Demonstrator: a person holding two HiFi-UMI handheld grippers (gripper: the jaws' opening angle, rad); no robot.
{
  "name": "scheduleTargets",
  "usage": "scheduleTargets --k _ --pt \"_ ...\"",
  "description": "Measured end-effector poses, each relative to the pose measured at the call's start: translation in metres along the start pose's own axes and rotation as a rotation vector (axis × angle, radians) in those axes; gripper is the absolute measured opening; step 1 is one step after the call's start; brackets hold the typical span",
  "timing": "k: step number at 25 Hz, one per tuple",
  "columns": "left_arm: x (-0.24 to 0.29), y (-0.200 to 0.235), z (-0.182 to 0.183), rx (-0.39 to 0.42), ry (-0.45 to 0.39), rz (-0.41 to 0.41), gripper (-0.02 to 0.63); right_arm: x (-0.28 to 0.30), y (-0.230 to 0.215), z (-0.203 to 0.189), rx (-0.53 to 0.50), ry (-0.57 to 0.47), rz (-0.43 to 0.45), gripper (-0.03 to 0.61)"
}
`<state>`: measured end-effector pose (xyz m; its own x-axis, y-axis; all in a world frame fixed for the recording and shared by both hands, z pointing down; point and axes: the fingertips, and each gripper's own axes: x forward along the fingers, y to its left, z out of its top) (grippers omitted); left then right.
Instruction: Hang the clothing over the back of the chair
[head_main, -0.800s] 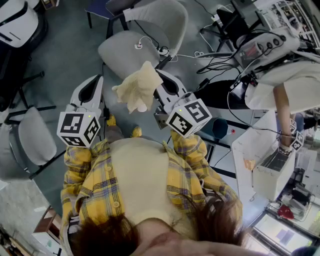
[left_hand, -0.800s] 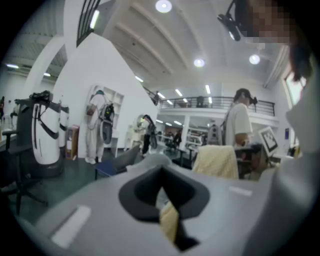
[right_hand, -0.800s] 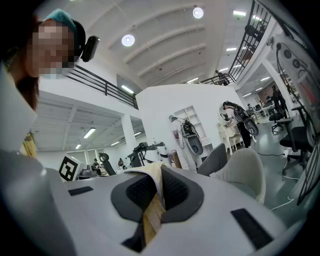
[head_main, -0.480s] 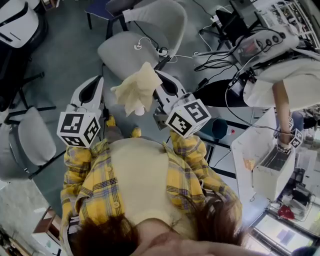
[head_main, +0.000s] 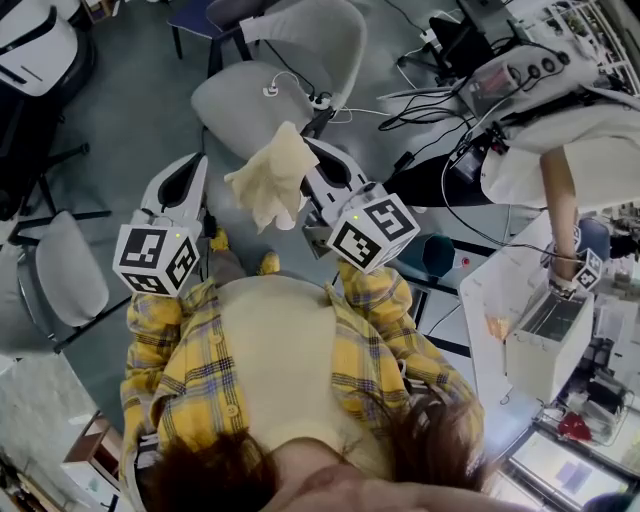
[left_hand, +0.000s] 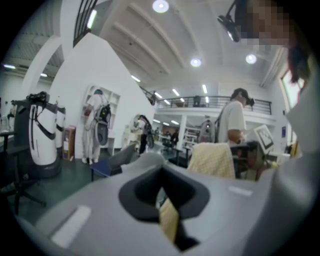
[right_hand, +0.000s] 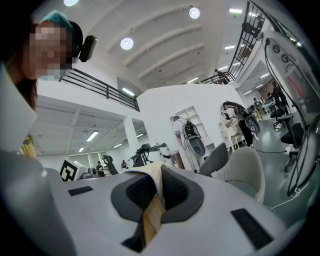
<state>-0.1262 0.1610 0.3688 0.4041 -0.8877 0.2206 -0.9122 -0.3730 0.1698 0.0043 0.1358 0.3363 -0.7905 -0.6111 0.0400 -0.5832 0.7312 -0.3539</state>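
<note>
The right gripper has its jaws pinched tight on the cloth, which hangs from their tips. The left gripper has its jaws together and empty, with the cloth just right of them. The chair stands ahead of both.

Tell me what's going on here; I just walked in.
A person holds a gripper in each hand. The right gripper is shut on a pale yellow garment, which dangles in the air short of the grey chair. The left gripper is shut and empty. The garment is not on the chair yet.
</note>
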Motion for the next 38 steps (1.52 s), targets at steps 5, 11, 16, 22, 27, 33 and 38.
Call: scheduleTargets --k 5,11,16,22,27,33,38 --pt "0.002 -0.017 -0.007 0.016 0.008 -0.003 0.006 -0.006 0.003 0.004 -0.011 0.002 0.045 0.02" --pt "0.002 -0.027 -0.016 0.011 0.029 0.0 0.006 -0.003 0.008 0.01 -0.013 -0.001 0.095 0.02" --pt "0.004 -0.018 -0.009 0.014 0.022 -0.002 0.006 0.01 0.011 0.018 -0.02 0.002 0.107 0.02" --pt "0.028 -0.007 -0.004 0.009 0.017 -0.053 0.006 0.029 0.007 0.034 -0.027 -0.007 0.093 0.02" --pt "0.056 0.007 0.006 0.004 0.011 -0.107 0.008 0.054 -0.002 0.054 -0.051 -0.014 0.088 0.02" --pt "0.078 0.023 0.009 -0.003 -0.003 -0.166 0.008 0.082 -0.015 0.063 -0.079 -0.013 0.069 0.02" --pt "0.103 0.052 0.021 0.001 0.012 -0.2 0.008 0.12 -0.03 0.084 -0.101 -0.023 0.036 0.02"
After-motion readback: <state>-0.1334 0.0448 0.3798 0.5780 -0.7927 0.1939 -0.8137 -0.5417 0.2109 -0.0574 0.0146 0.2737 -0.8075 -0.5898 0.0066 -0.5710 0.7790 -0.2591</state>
